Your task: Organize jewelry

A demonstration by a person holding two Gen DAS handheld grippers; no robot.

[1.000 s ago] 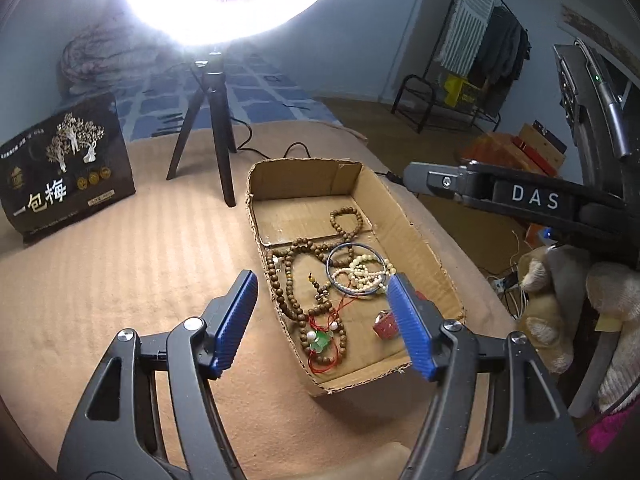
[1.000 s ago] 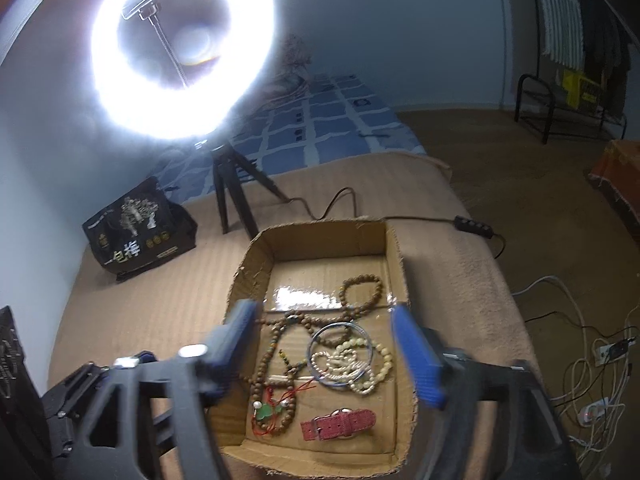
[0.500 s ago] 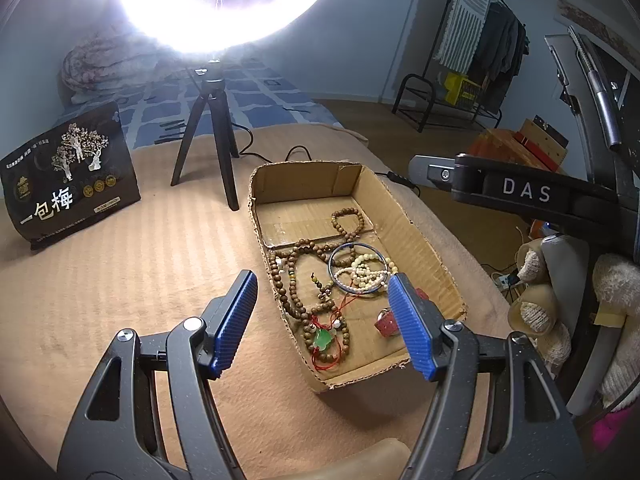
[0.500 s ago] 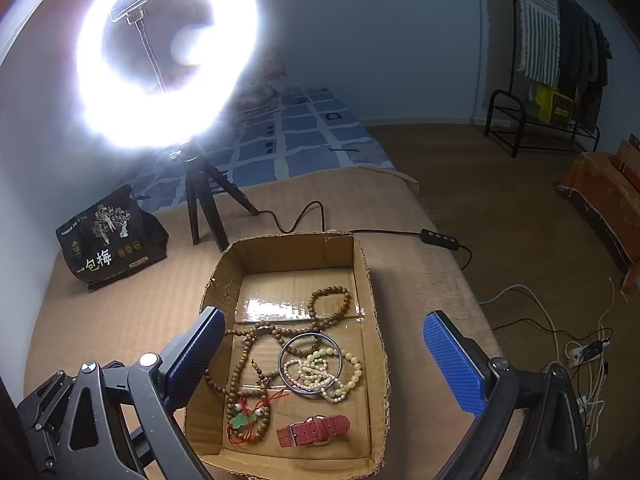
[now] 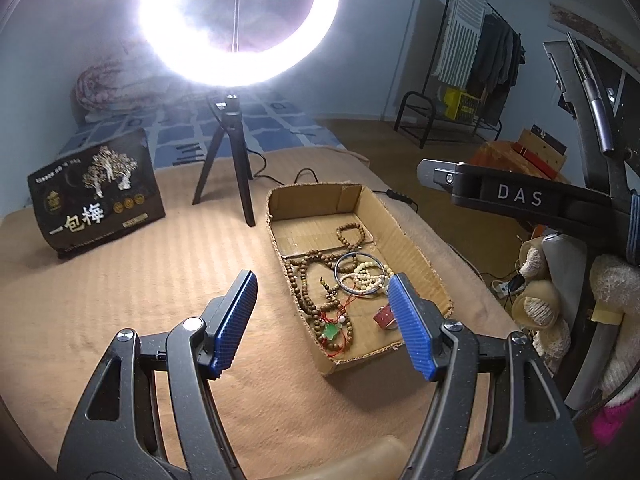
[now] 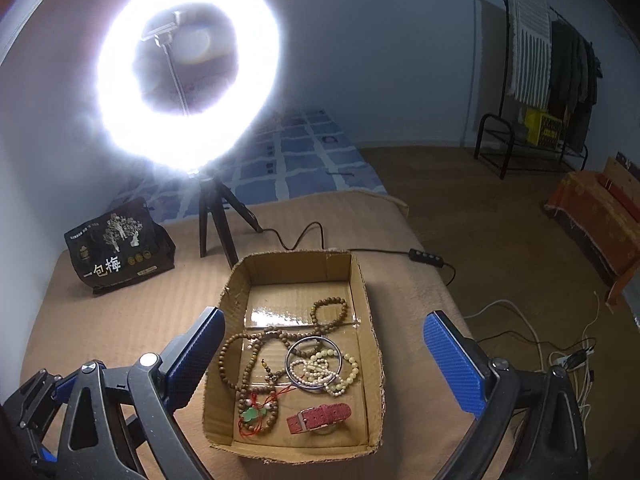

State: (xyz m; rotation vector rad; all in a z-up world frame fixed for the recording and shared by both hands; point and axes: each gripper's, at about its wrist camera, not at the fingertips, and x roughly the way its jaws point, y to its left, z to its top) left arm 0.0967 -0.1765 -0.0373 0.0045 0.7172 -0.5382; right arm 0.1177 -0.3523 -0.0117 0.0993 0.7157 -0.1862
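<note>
A shallow cardboard box lies on the tan blanket. In it are brown wooden bead strings, a metal bangle over cream beads, a green pendant on red cord and a red strap. My left gripper is open and empty, above the box's near left side. My right gripper is open wide and empty, above the box.
A lit ring light on a black tripod stands behind the box, its cable trailing right. A black printed bag stands at the back left. The bed edge drops to the floor on the right, with loose wires.
My right gripper has opened wider and pulled back and up from the box. My left gripper has tilted up slightly; the ring light shows more. The jewelry has not moved.
</note>
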